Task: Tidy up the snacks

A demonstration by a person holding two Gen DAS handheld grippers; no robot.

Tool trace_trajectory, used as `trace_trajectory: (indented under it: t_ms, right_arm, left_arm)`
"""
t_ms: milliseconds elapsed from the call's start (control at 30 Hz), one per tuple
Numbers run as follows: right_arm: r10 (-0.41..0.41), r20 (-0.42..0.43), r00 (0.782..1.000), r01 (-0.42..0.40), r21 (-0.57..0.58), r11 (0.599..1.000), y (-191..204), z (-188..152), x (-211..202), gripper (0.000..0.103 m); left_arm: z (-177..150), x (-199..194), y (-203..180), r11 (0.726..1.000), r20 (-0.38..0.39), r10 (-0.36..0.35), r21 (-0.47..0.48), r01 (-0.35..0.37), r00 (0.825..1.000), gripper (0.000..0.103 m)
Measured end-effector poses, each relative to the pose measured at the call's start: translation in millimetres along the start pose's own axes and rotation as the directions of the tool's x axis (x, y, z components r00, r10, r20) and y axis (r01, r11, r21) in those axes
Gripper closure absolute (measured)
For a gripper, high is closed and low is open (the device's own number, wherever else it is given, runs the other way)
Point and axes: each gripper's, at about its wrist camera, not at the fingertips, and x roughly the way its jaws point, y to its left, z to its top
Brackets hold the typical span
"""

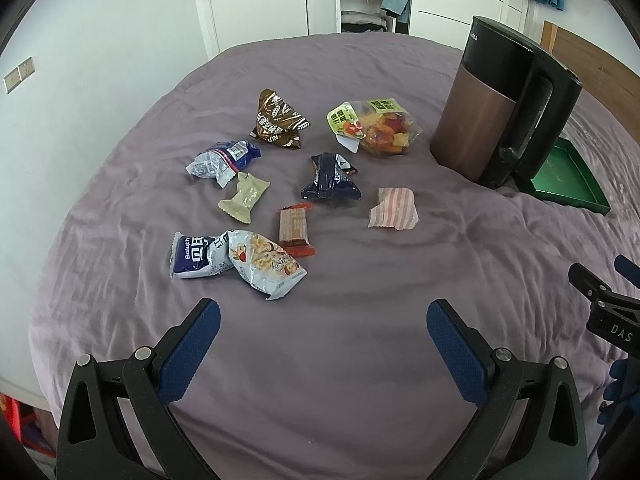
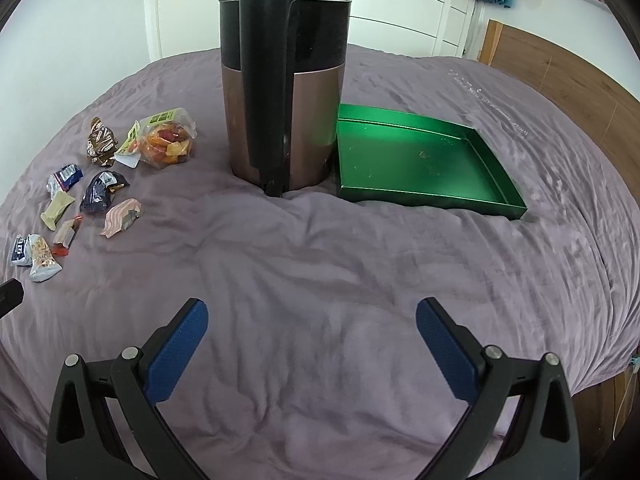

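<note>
Several snack packets lie scattered on a purple bedspread (image 1: pixel 340 360): a brown packet (image 1: pixel 278 120), a clear bag of fruit pieces (image 1: pixel 376 126), a dark blue packet (image 1: pixel 330 178), a pink striped packet (image 1: pixel 394 208), a cream one (image 1: pixel 244 198) and a brown bar (image 1: pixel 295 230). My left gripper (image 1: pixel 324 320) hovers open just short of them, nothing between its fingers. My right gripper (image 2: pixel 312 320) is open over bare bedspread, facing the empty green tray (image 2: pixel 424 160). The snacks show at the left of the right wrist view, the fruit bag (image 2: pixel 168 142) nearest the kettle.
A tall copper and black kettle (image 2: pixel 284 92) stands between the snacks and the green tray (image 1: pixel 568 180), touching the tray's left side. A wooden headboard (image 2: pixel 560 80) runs along the right. White wardrobe doors and shelves stand behind the bed.
</note>
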Motion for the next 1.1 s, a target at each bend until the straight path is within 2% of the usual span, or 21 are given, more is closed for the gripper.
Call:
trace_trajectory:
  t_ms: [1100]
  right_arm:
    - [-0.012,0.004,1.000,0.012,-0.030,0.999,8.7,1.5,-1.2,0.000]
  left_arm:
    - [-2.4,12.8,7.1,0.999,-0.040,-0.027,-0.033,0.025,0.999,0.001]
